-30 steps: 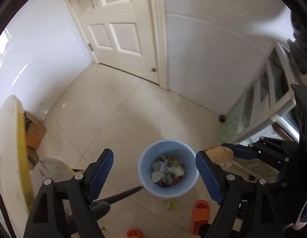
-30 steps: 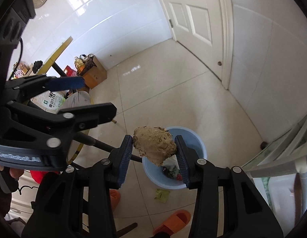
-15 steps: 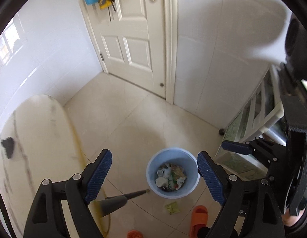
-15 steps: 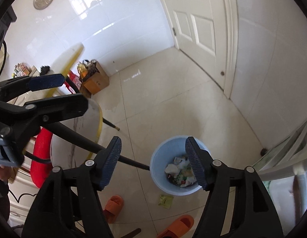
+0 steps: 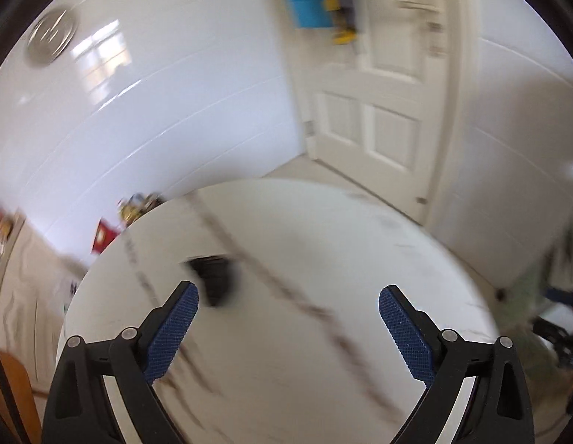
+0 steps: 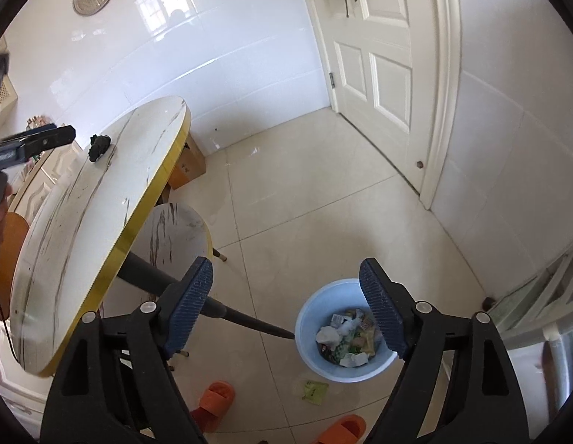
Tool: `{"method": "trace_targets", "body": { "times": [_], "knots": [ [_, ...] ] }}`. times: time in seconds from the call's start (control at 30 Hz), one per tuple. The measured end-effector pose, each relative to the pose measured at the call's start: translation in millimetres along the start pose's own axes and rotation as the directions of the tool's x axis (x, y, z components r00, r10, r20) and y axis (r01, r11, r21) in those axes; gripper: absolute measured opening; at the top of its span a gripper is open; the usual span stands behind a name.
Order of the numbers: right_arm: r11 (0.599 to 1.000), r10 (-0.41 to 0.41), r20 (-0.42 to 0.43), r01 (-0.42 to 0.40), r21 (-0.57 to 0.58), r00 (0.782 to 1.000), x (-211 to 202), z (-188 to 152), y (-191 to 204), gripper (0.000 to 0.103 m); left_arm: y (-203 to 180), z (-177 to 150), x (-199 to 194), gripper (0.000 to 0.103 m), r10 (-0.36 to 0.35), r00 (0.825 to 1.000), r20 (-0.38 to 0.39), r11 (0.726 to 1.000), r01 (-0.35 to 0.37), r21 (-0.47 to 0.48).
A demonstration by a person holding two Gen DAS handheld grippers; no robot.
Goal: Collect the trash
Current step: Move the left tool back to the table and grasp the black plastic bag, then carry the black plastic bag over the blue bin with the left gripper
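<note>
Since a second ago the brown lump has dropped from the right gripper, and the left gripper [image 5: 288,309] has swung over the round table [image 5: 323,244], jaws opening with nothing between them. One dark scrap [image 5: 216,277] lies there, uncollected. Further right, the right gripper [image 6: 286,296] hangs over the floor, jaws opening, empty. The blue bin [image 6: 308,314] holds trash; a green wrapper [image 6: 315,391] lies beside it.

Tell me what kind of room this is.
Most likely a home kitchen or dining corner: white tiled walls and floor, a round marble-look table with a stool under it, a panelled door, and house slippers beside a blue trash bin.
</note>
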State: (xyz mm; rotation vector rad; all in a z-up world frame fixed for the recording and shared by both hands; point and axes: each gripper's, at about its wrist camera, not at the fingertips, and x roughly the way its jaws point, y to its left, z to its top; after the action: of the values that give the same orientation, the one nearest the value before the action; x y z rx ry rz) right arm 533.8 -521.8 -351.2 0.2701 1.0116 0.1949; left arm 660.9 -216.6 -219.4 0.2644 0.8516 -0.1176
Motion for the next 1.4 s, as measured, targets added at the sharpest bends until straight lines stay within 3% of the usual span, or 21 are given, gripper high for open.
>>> {"method": "trace_targets", "body": {
  "times": [0.1, 0.2, 0.33, 0.5, 0.57, 0.6, 0.77, 0.87, 0.97, 1.07, 1.2, 1.27, 1.33, 1.4],
  "knots": [
    [1.000, -0.011, -0.022, 0.011, 0.008, 1.000, 16, 3, -1, 0.080, 33, 1, 33, 0.094, -0.002, 0.999, -0.046, 0.996, -0.002, -0.093],
    [0.999, -0.012, -0.038, 0.013, 0.030, 0.999, 29, 2, -5, 0.080, 52, 9, 63, 0.088, -0.053, 0.995, -0.085, 0.990, 0.041, -0.139],
    [0.999, -0.016, -0.067, 0.019, 0.046, 0.998, 42, -4, -9, 0.080, 54, 0, 90, 0.077, -0.115, 0.985, -0.131, 0.984, 0.095, -0.150],
    [0.998, -0.008, -0.099, 0.015, 0.066, 0.995, 52, -18, -16, 0.080, 60, 2, 95, 0.070, -0.119, 0.990, -0.080, 0.981, 0.104, -0.163],
    [0.997, -0.008, -0.109, 0.015, 0.071, 0.994, 52, -25, -19, 0.080, 65, 0, 97, 0.053, -0.140, 0.989, -0.053, 0.979, 0.130, -0.160],
    [0.997, -0.009, -0.116, 0.018, 0.076, 0.993, 52, -29, -20, 0.080, 66, -1, 96, 0.031, -0.143, 0.989, -0.046, 0.977, 0.133, -0.166],
    [0.994, -0.018, -0.130, 0.032, 0.106, 0.991, 43, -48, -25, 0.080, 79, -5, 88, 0.028, -0.194, 0.979, -0.065, 0.964, 0.179, -0.195],
    [0.992, -0.028, -0.119, 0.043, 0.122, 0.992, 35, -63, -27, 0.080, 74, -11, 58, 0.028, -0.231, 0.972, -0.033, 0.958, 0.221, -0.183],
    [0.986, -0.026, -0.110, 0.043, 0.161, 0.994, 25, -82, -35, 0.080, 45, -21, 10, 0.028, -0.275, 0.961, 0.002, 0.955, 0.274, -0.116],
    [0.983, -0.041, -0.099, 0.058, 0.177, 0.994, 18, -102, -45, 0.080, -2, -31, -46, 0.028, -0.354, 0.934, 0.045, 0.935, 0.355, -0.024],
    [0.976, -0.036, -0.088, 0.054, 0.209, 0.995, 15, -128, -70, 0.080, -86, -47, -102, 0.028, -0.479, 0.876, 0.063, 0.878, 0.475, 0.066],
    [0.967, -0.031, -0.083, 0.050, 0.248, 0.996, 17, -142, -90, 0.080, -131, -56, -110, 0.028, -0.529, 0.847, 0.054, 0.845, 0.520, 0.121],
    [0.955, -0.030, -0.081, 0.052, 0.293, 0.996, 25, -152, -110, 0.080, -177, -69, -96, 0.028, -0.546, 0.837, 0.024, 0.829, 0.536, 0.161],
    [0.951, -0.078, -0.091, 0.102, 0.292, 0.993, 41, -160, -130, 0.080, -210, -80, -66, 0.028, -0.558, 0.829, -0.041, 0.814, 0.557, 0.162]
  ]
}}
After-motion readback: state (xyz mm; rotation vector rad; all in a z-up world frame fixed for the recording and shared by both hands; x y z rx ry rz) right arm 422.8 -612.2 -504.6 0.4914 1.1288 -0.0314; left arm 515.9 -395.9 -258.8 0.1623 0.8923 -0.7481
